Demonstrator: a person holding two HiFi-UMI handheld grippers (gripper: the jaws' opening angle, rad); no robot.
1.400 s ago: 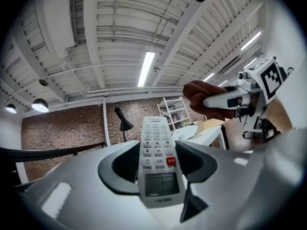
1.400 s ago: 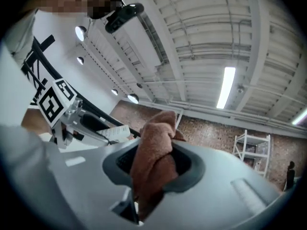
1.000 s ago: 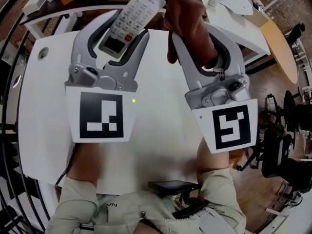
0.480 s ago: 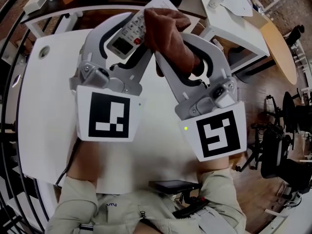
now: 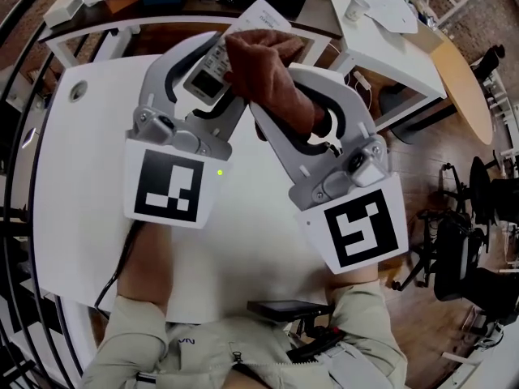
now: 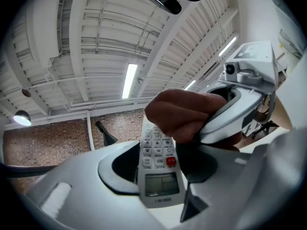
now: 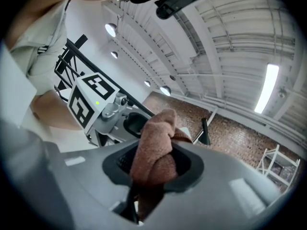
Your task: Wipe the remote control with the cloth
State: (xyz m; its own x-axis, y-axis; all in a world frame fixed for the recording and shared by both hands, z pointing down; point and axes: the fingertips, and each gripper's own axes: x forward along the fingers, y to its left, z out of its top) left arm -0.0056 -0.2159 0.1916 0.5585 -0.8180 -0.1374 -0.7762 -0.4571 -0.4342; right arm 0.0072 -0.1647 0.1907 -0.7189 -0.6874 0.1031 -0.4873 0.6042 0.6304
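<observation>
1. Remote control: held up off the white table, over its far half. The L gripper has it; its jaws are part-closed and clamped on the remote's side edges at the display end.
2. Cloth: brown and bunched, pinched in the R gripper, whose jaws are narrow and tight on the wad. The cloth lies on the remote's button face and hides the far part of it. Display and red button stay uncovered.
3. Orientation: the long axis runs away from me, roughly along the L jaws, w/ the display end nearest and the far end tilted up and to the right. The button face is up, toward my head cam.
4. Room: the grippers converge in a V and are close at the tips. There's bare tabletop under and on both sides. Table's far edge is just past the tips, w/ cluttered desks beyond.
</observation>
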